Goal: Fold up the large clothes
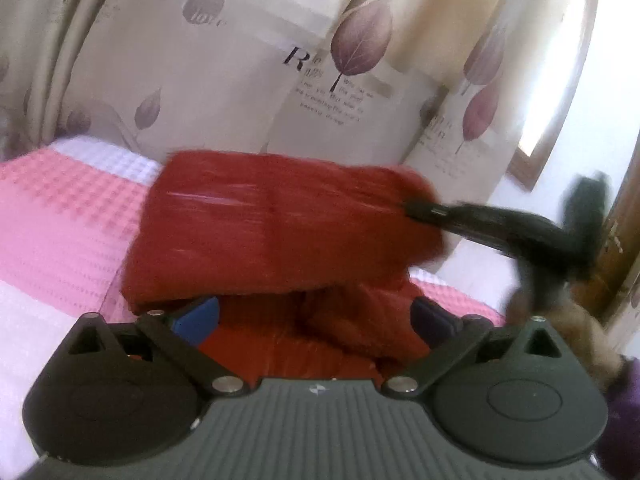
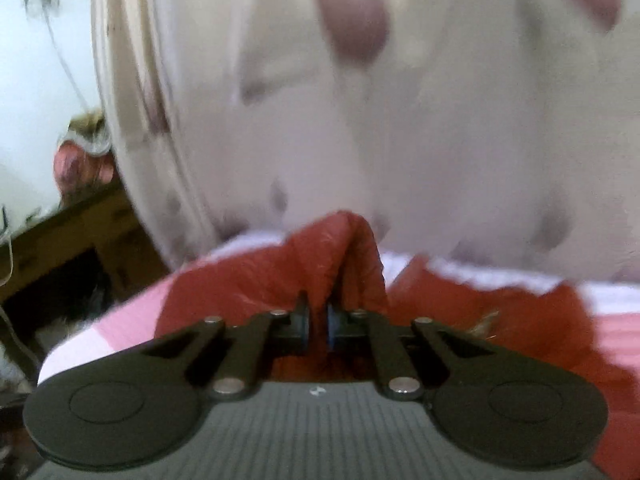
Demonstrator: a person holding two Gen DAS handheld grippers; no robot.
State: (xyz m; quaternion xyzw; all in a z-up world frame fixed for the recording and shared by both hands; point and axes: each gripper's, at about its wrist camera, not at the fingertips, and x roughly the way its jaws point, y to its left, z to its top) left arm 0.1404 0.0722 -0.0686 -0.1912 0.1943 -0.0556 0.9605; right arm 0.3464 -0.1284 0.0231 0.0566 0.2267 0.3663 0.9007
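**Soft red coat, grab it by the edge**

Now my left gripper (image 1: 316,318) gapes wide, holding nothing. Just past it, the red padded coat (image 1: 256,232) lies half-folded on the pink bed cover (image 1: 60,216). My right gripper (image 2: 318,322) pinches its puffy, floppy, probably slippery edge.

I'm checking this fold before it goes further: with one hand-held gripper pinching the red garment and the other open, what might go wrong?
1. The right hand-held gripper pinches only a narrow ridge of the red garment; it may slip out.
2. The left hand-held gripper is open, so pulling could drag the folded part askew.
3. The garment lies near the edge of the pink bedcover and might slide off.
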